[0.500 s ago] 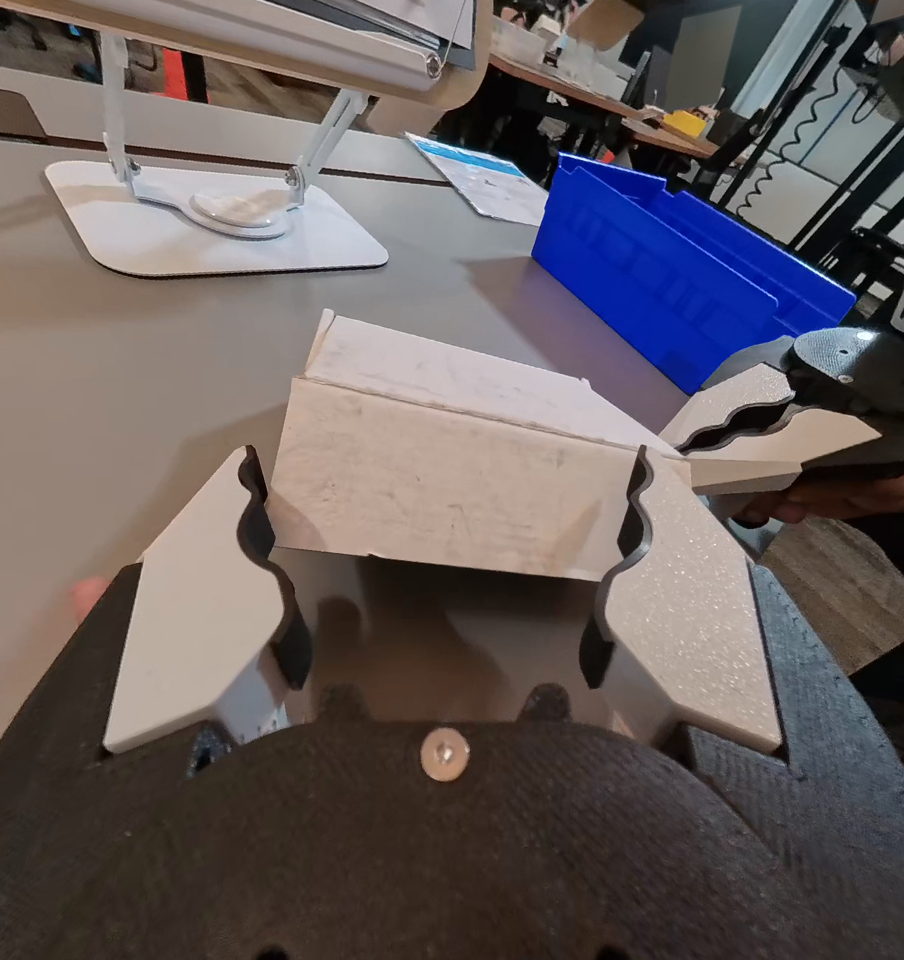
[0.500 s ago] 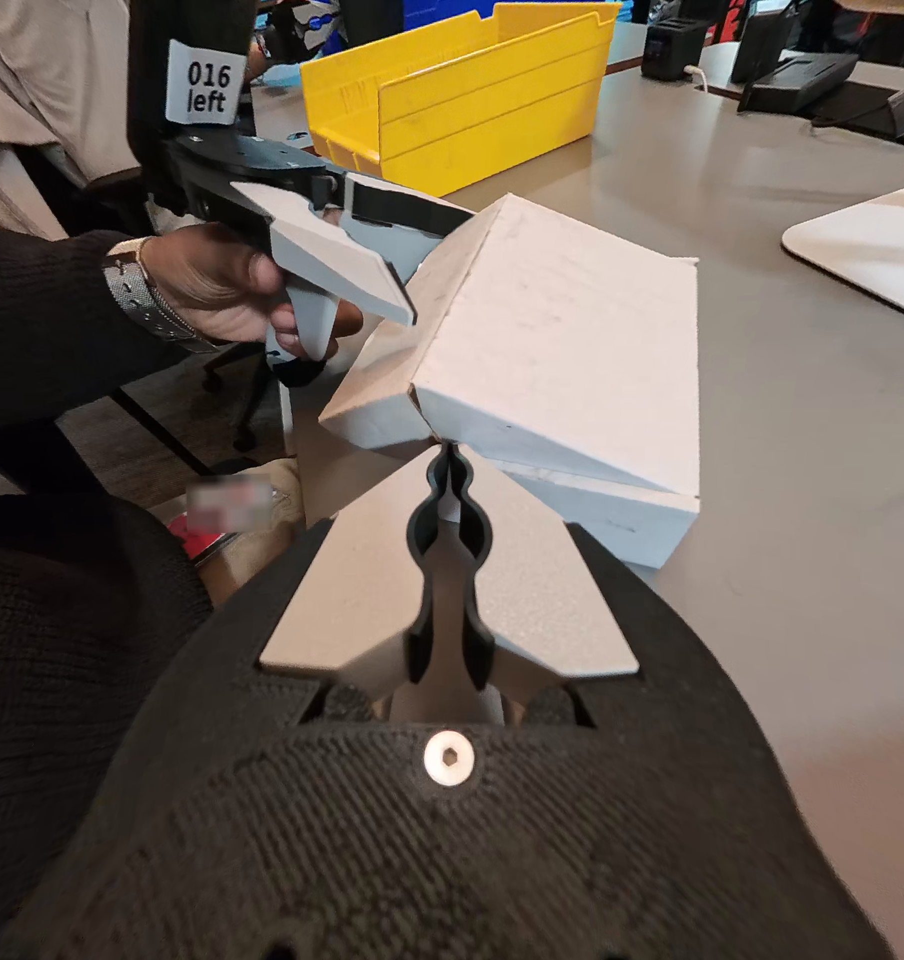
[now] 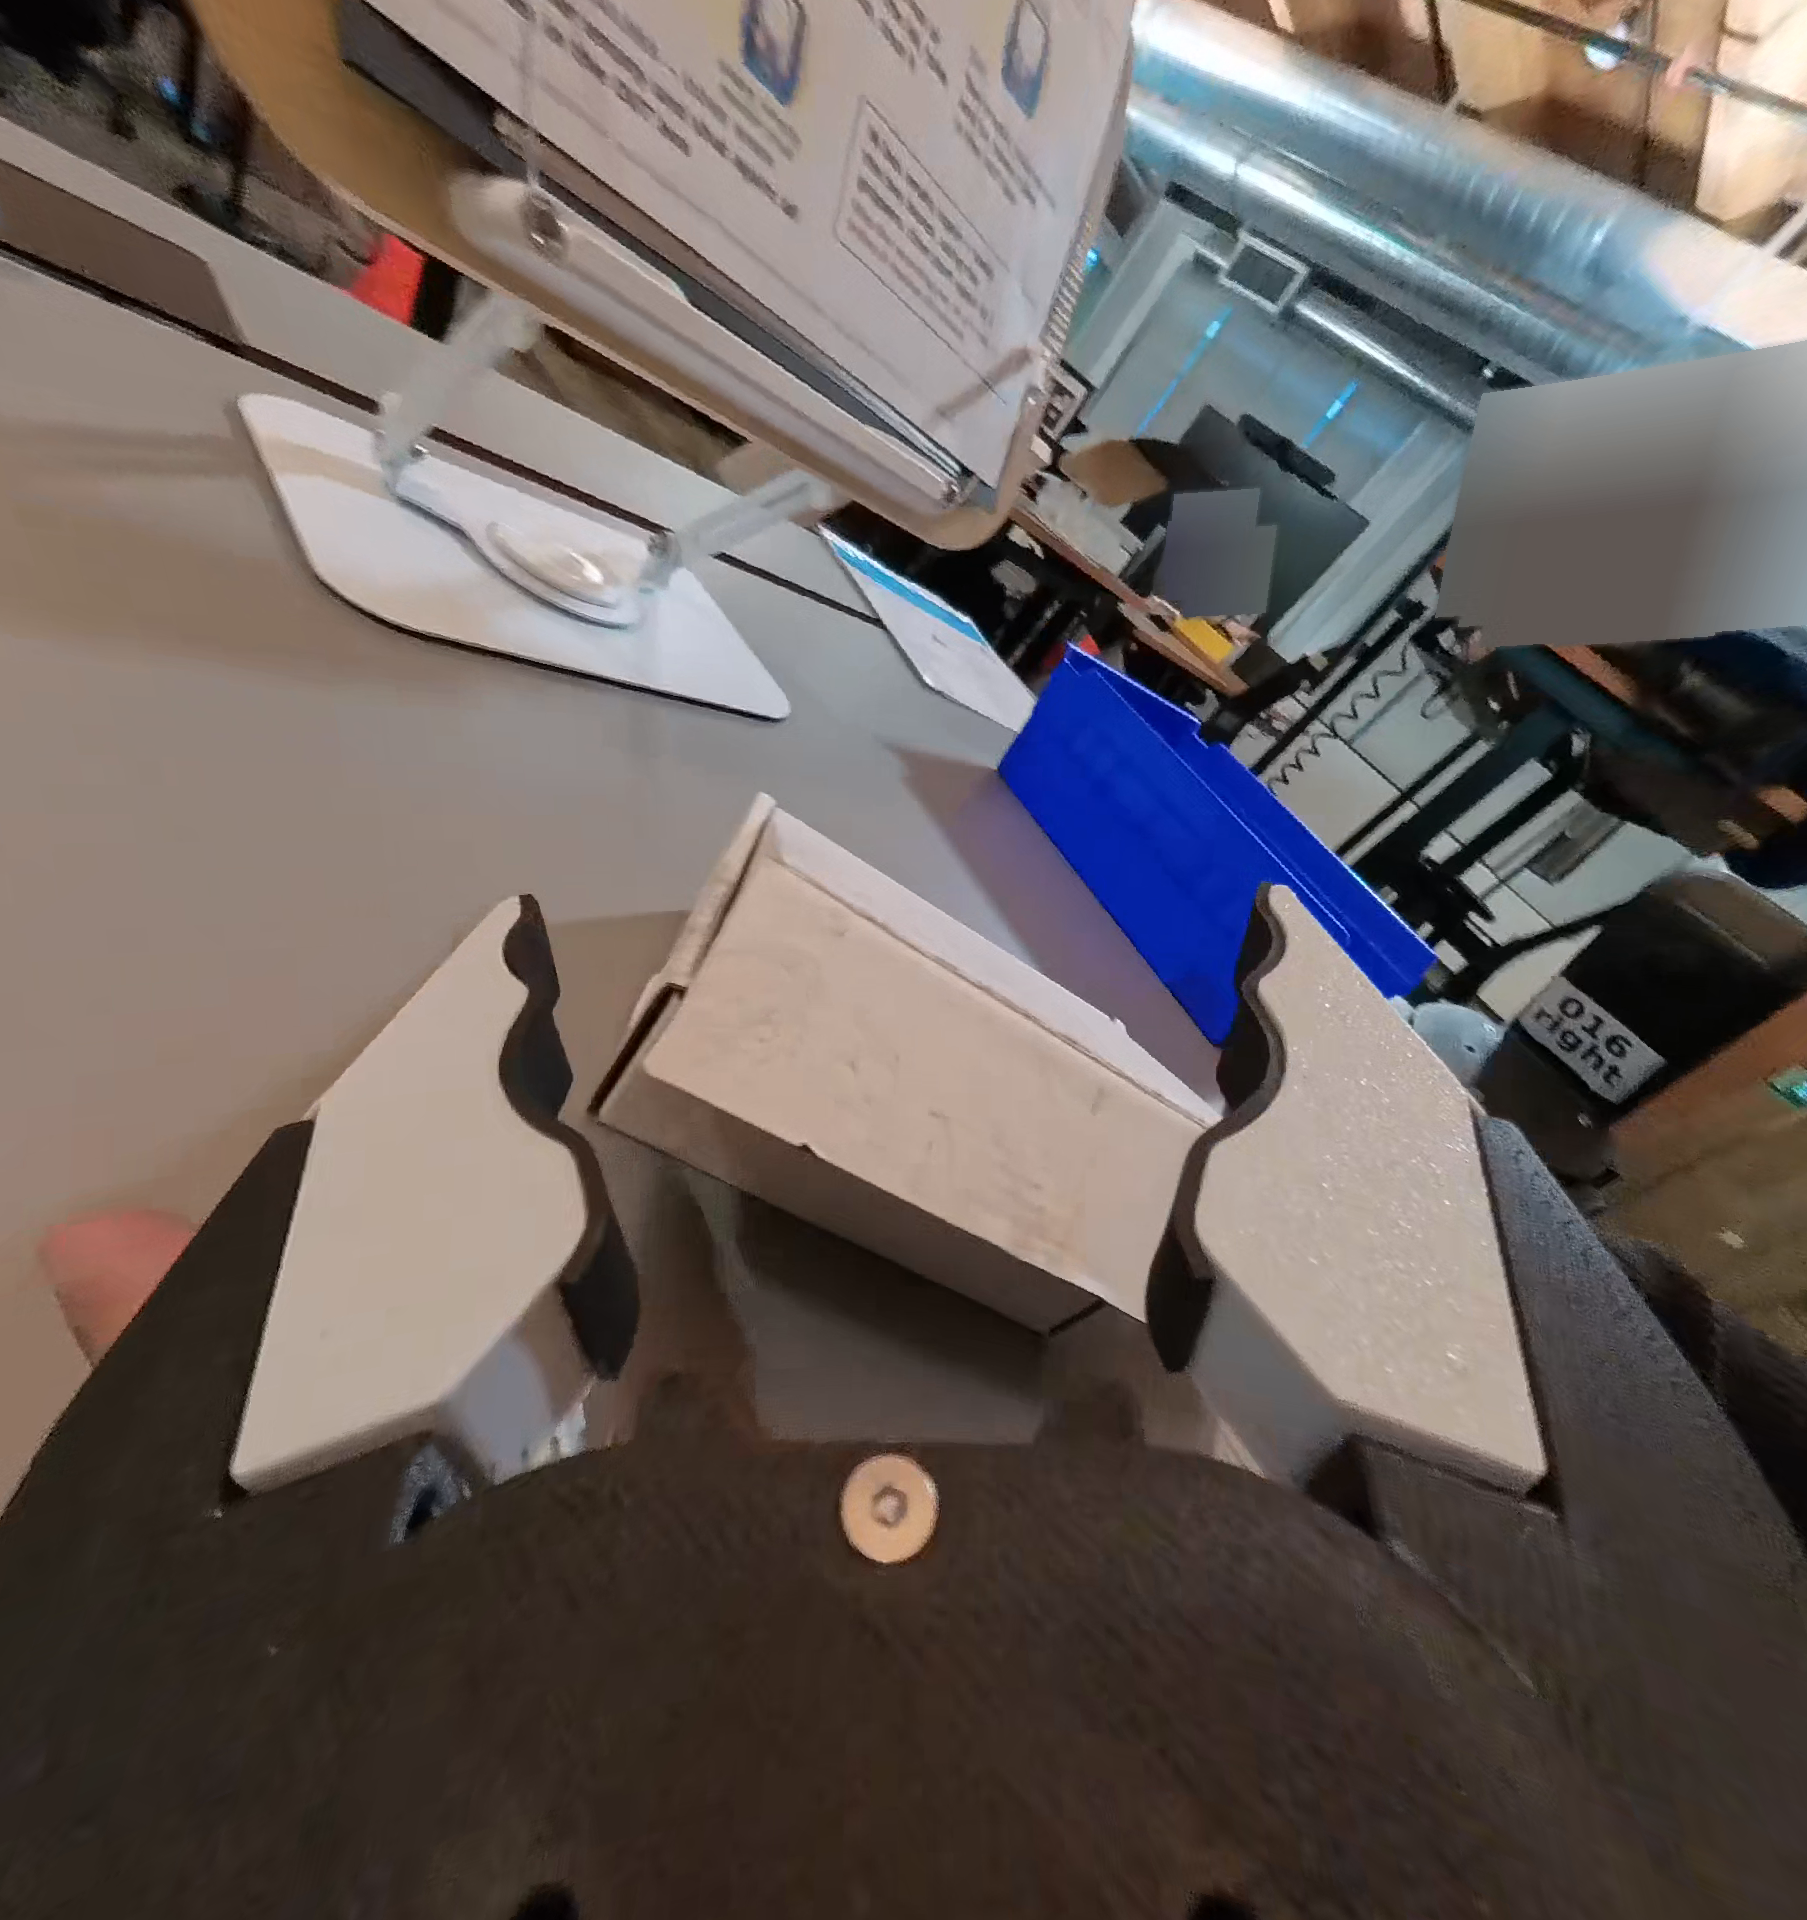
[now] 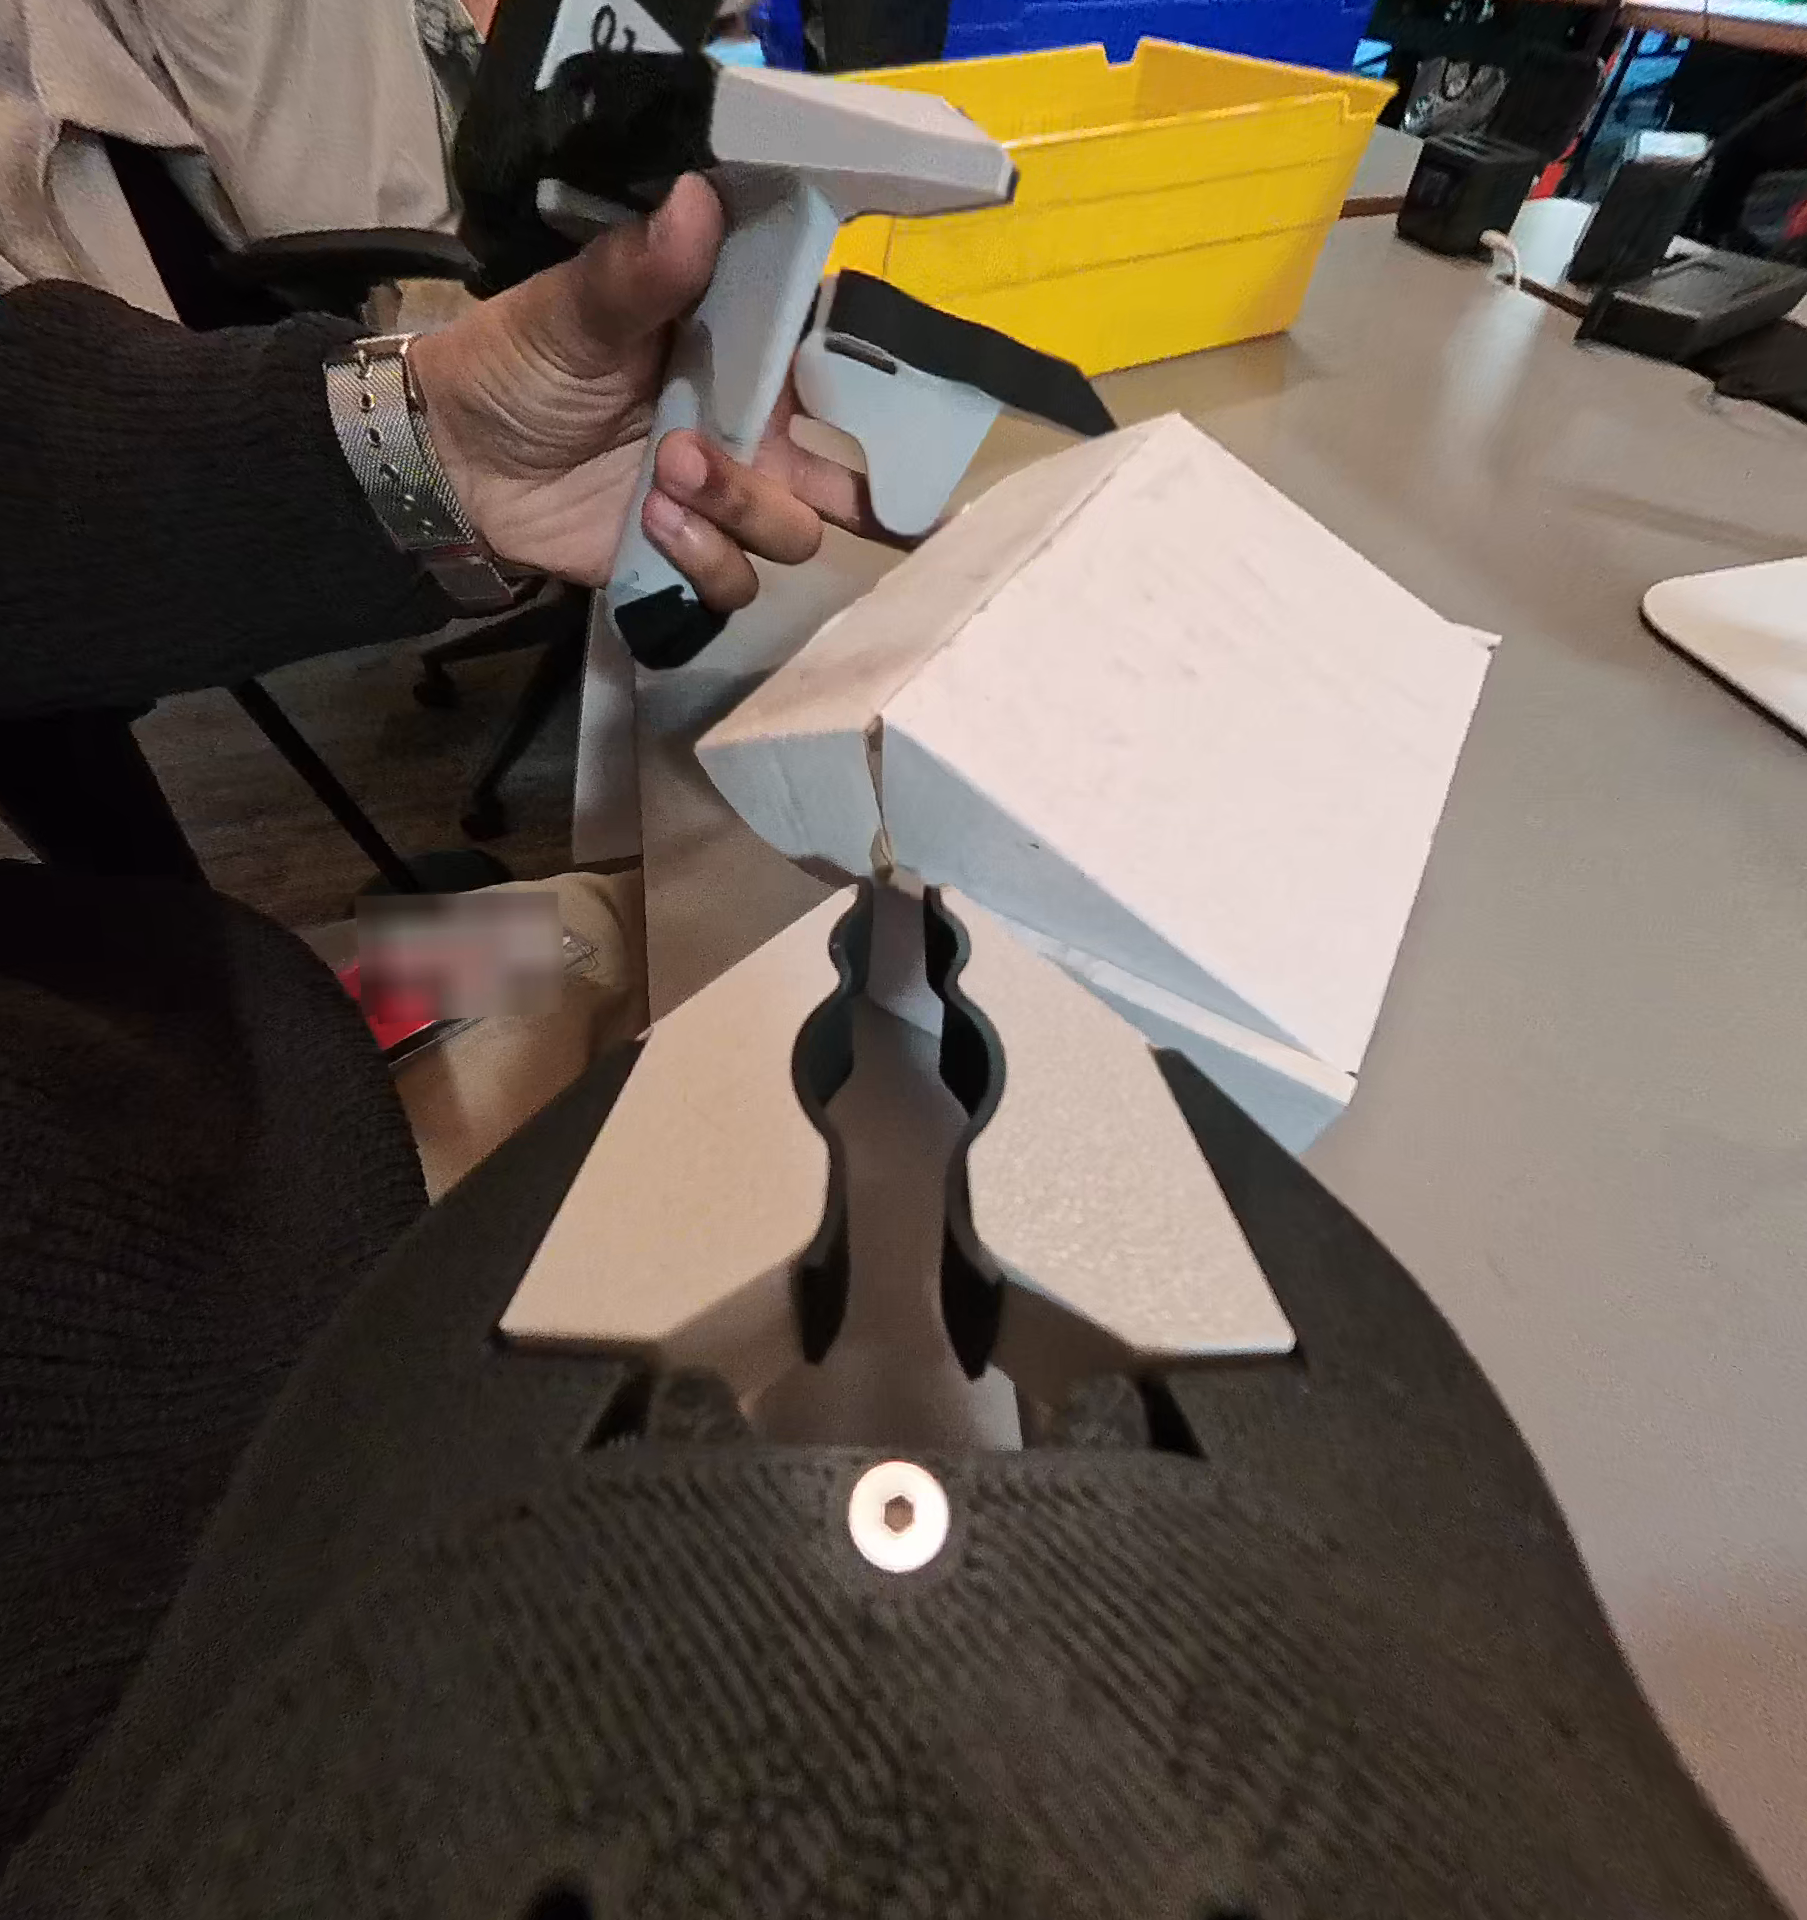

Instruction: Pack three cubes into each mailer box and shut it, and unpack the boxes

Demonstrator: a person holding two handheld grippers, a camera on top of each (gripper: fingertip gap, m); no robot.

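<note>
Meanwhile right hand-held gripper [image 4: 894,904] pinches mailer box [image 4: 1169,675] flap, left [image 3: 894,997] open, yellow bin [image 4: 1107,197] behind.

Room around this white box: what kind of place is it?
Probably a lab or workshop office: grey worktable carrying yellow bin and blue bin, exposed silver ducting overhead, more cluttered desks behind.

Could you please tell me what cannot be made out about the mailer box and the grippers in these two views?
- Contents of the white cardboard mailer box: hidden in both views by its raised lid.
- Right gripper: whether it pinches a flap is unclear; the fingers hide the contact.
- Left gripper: open; contact with the box unclear, motion blur.
</note>
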